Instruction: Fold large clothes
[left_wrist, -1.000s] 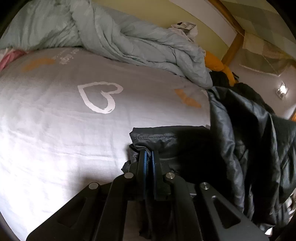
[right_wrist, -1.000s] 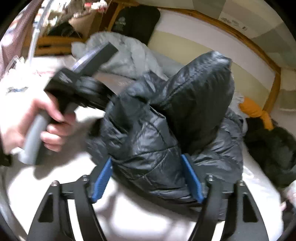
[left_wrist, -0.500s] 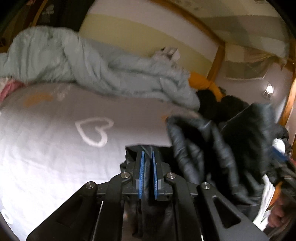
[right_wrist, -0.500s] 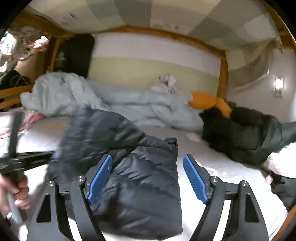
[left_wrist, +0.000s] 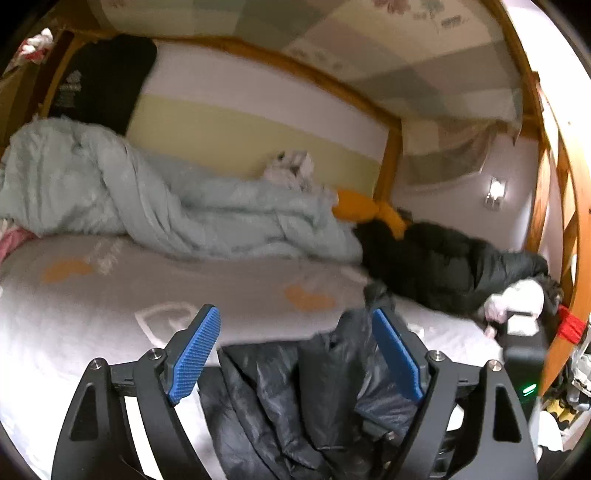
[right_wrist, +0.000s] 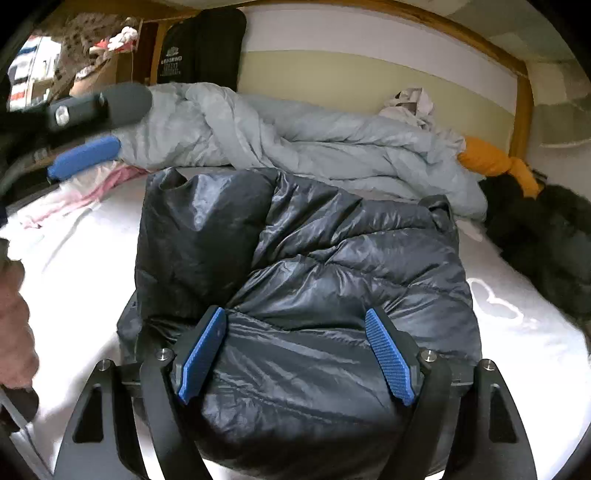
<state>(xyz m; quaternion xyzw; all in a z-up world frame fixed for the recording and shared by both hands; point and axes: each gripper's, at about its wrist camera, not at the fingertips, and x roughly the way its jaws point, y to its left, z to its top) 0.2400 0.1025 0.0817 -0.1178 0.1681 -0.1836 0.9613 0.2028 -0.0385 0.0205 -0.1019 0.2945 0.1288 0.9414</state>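
Black and glossy, a puffer jacket (right_wrist: 314, 295) is being left folded in a bundle on the white bedsheet (right_wrist: 535, 350), in front of a rumpled pale blue duvet (right_wrist: 314, 144). Nothing is being gripped: the right gripper (right_wrist: 295, 354) is being held spread wide over the bundle, and the left gripper (left_wrist: 295, 354) is likewise being held wide apart above the jacket's edge (left_wrist: 295, 387).
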